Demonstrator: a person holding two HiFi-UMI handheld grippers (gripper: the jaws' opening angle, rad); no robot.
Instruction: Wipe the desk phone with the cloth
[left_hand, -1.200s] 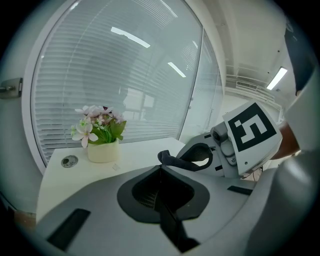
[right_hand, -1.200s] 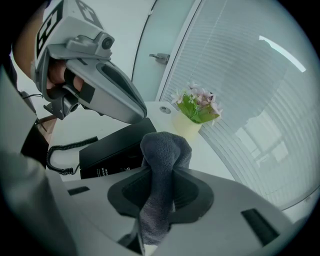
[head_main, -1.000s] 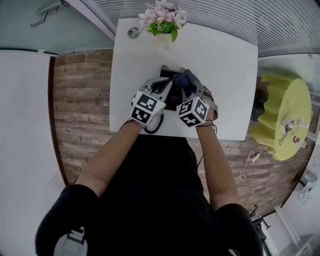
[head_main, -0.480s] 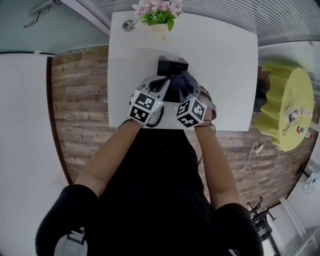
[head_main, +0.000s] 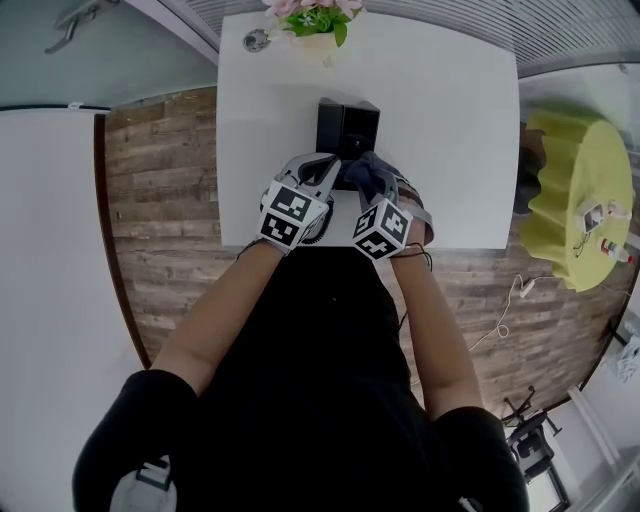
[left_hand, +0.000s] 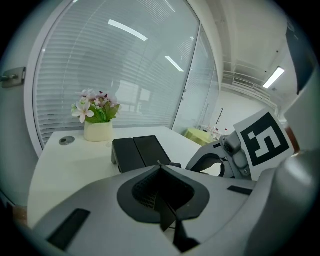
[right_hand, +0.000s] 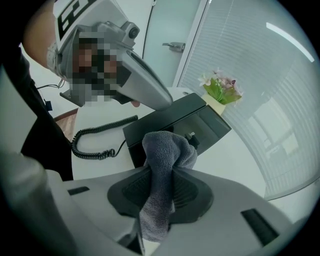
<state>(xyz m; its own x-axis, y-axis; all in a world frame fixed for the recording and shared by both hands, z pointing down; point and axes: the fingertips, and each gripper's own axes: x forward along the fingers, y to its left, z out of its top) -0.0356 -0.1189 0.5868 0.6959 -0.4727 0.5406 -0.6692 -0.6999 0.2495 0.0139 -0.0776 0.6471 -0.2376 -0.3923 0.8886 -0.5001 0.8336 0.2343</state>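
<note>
White table (head_main: 450, 150) bears desk phone (head_main: 347, 128), flower pot (head_main: 321, 46), coiled cord (right_hand: 95, 141).

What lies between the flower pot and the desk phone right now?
Nothing: the left gripper view shows only bare white tabletop between the flower pot and the desk phone. The round grommet sits off to one side.

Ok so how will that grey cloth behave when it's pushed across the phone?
Probably floppy: the cloth bunches and droops where the right gripper is shut on it. Its fuzzy, towel-like surface should drag rather than slide on the desk phone. It looks light, so it likely won't shift the phone.
</note>
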